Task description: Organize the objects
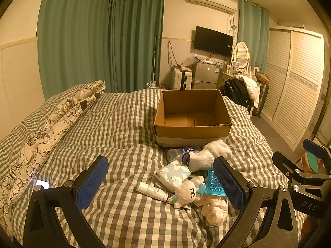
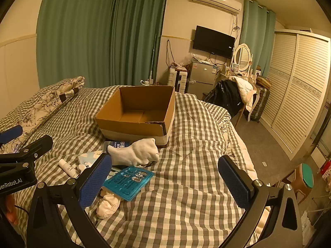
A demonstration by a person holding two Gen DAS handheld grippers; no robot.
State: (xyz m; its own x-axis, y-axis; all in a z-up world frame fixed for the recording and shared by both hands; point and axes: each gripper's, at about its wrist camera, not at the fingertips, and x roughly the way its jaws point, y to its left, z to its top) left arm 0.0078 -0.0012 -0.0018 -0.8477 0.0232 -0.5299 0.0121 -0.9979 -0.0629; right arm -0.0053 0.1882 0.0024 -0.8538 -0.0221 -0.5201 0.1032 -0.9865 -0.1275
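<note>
An open, empty cardboard box (image 1: 192, 132) (image 2: 132, 127) stands on the checked bed. In front of it lies a pile: a white glove (image 1: 209, 155) (image 2: 134, 152), a bottle with a blue label (image 1: 182, 152) (image 2: 118, 144), a floral pouch (image 1: 173, 172), a white tube (image 1: 153, 191) (image 2: 67, 167), a white plush toy (image 1: 189, 192), a teal blister card (image 1: 214, 184) (image 2: 129, 180) and a cream cloth (image 1: 215, 210) (image 2: 108, 205). My left gripper (image 1: 159, 184) is open above the pile. My right gripper (image 2: 163, 179) is open, right of the pile, and empty.
A floral pillow (image 1: 51, 124) lies at the bed's left. A phone (image 1: 42, 184) lies by the left gripper's left finger. Beyond the bed stand a small fridge (image 1: 204, 75), a chair with clothes (image 1: 240, 91) and a louvred wardrobe (image 1: 293, 82). The floor runs along the bed's right side.
</note>
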